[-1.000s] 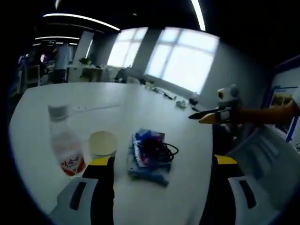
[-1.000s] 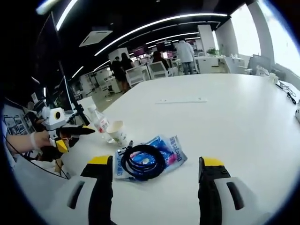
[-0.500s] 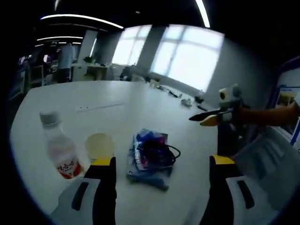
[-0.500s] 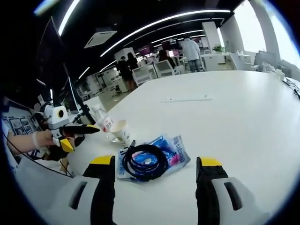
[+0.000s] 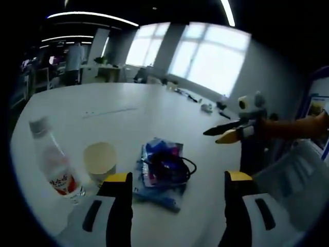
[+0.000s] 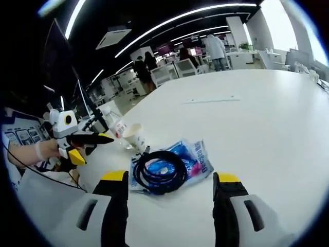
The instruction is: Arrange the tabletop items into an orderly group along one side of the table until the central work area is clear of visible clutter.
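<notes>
Left gripper: jaws stand apart, nothing between them, above the near table edge.
Right gripper: jaws also apart and empty, just before the packet.
Blue packet: flat, crinkled plastic with pink print, lies on the white table.
Black cable: coiled in a ring, rests on top of the packet.
Paper cup: pale, upright, open mouth, just beside the packet.
Bottle: clear plastic, white cap, red label, upright beside the cup.

bottle label blurred, unreadable
</notes>
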